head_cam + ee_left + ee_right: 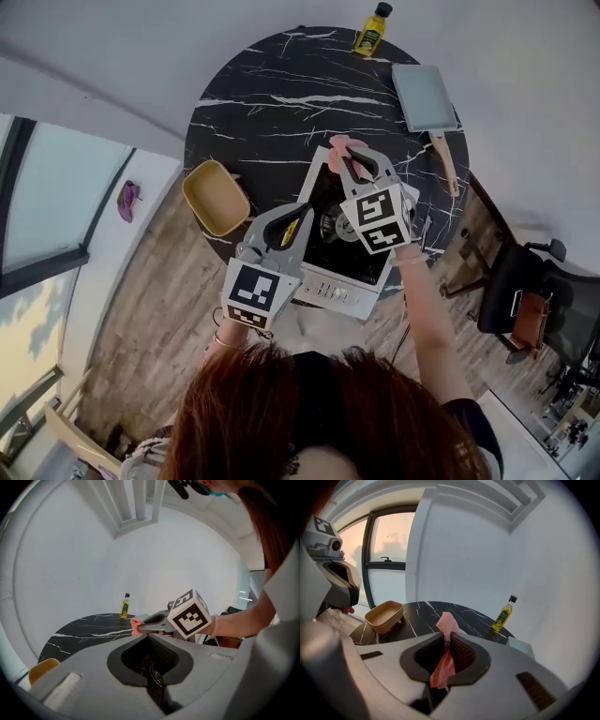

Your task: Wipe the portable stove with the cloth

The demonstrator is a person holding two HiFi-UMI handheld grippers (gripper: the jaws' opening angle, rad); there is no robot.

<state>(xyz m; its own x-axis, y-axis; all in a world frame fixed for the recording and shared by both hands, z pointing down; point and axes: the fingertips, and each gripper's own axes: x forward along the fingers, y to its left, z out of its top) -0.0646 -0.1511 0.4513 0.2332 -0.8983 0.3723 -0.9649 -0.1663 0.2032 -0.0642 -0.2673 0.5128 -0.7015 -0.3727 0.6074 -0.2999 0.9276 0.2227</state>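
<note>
Now the pink cloth (449, 623) is pinched between the two jaws of the right tool (447, 638), which are closed tight on it; one end sticks out past the tips and the rest hangs down behind them. From the head view, cloth and tool sit over the far edge of the portable stove (330, 292), a silver box with a black top that stands at the near side of the round black marble desk (272, 103). Whether the cloth touches the stove I cannot tell. The left tool (302, 208) is over the stove's left edge, its jaws brought together with nothing between them (a round burner shows behind them). A tan tray (216, 197) lies just left of the stove. At the far side of the desk stand a small bottle of yellow oil (373, 28) and a grey square pan (425, 97) with a wooden handle.
</note>
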